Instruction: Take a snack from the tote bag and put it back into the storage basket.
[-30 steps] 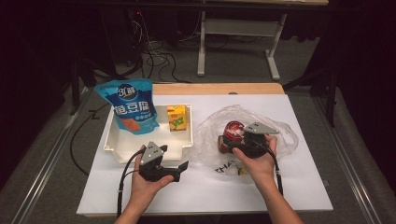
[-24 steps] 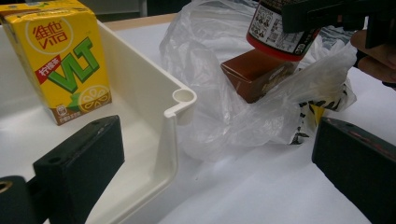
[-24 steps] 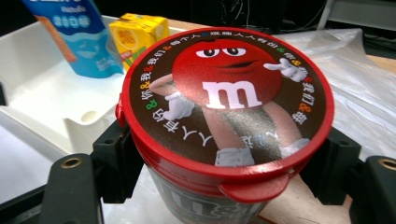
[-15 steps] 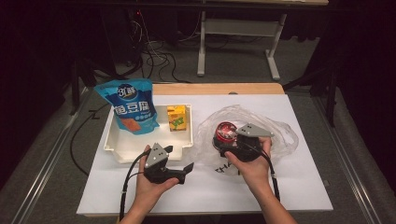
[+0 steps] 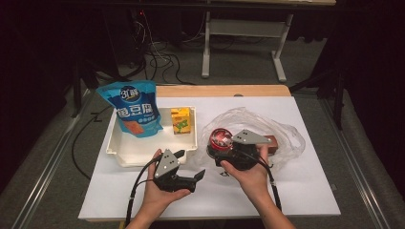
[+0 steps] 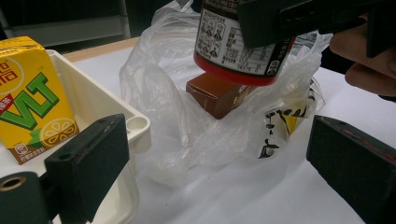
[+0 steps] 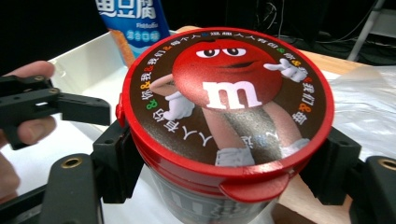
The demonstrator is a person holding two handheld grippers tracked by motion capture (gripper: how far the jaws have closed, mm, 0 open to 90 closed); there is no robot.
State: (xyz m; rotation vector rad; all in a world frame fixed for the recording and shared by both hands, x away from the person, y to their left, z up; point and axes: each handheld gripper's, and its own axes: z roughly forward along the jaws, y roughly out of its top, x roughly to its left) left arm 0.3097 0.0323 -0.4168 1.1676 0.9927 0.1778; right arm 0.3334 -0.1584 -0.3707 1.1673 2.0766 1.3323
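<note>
A round red-lidded M&M's candy tub (image 7: pixel 224 116) sits between the jaws of my right gripper (image 7: pixel 224 179), which is shut on its sides. In the high view the tub (image 5: pixel 219 140) is held over the left edge of a crumpled clear plastic bag (image 5: pixel 282 136). From the left gripper view, the tub (image 6: pixel 238 42) hangs just above a brown box (image 6: pixel 217 95) that lies in the bag (image 6: pixel 173 107). My left gripper (image 5: pixel 191 164) is open and holds nothing, just left of the tub by the tray's front right corner.
A white tray (image 5: pixel 143 152) at the left holds a blue snack pouch (image 5: pixel 133 109) and a yellow lemon tea carton (image 5: pixel 180 119). The white board (image 5: pixel 305 186) covers the table. Cables trail from both grippers toward the front edge.
My right gripper has carried the tub leftward, off the middle of the bag. My left gripper has shifted right toward it and stays open.
</note>
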